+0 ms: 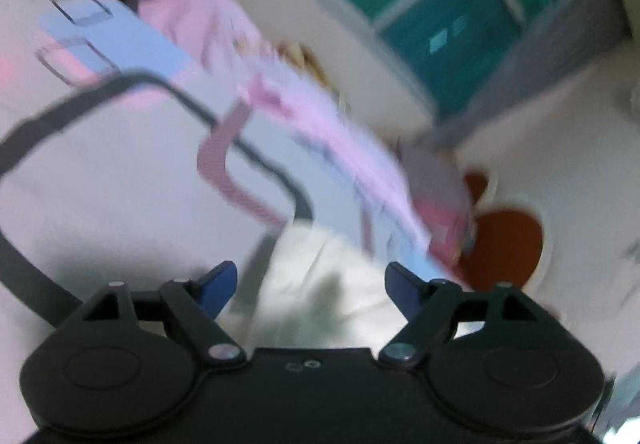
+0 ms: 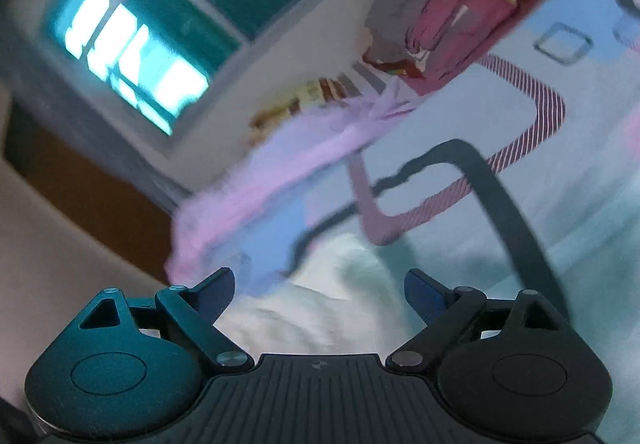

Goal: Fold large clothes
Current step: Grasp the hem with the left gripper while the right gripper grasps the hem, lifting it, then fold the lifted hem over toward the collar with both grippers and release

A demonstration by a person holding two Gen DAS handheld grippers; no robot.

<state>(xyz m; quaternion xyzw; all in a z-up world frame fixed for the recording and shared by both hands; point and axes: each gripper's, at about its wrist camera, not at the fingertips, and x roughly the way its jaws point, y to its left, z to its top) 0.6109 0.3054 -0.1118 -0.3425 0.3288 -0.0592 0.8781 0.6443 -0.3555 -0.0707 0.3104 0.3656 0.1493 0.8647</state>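
Observation:
A white garment (image 1: 320,284) lies crumpled on the patterned bed sheet (image 1: 100,172), just ahead of my left gripper (image 1: 310,286), which is open and empty with its blue fingertips (image 1: 218,282) spread over the cloth. The same white garment (image 2: 320,304) shows in the right wrist view below my right gripper (image 2: 320,290), also open and empty. A pale pink-lilac garment (image 1: 320,124) lies along the bed's far edge; it also shows in the right wrist view (image 2: 272,172). Both views are motion-blurred.
A pile of pink and grey clothes (image 2: 436,28) sits at the far end of the bed, also seen in the left wrist view (image 1: 440,196). A teal-glass window (image 1: 440,12) and white wall lie beyond. Brown floor (image 2: 80,196) borders the bed.

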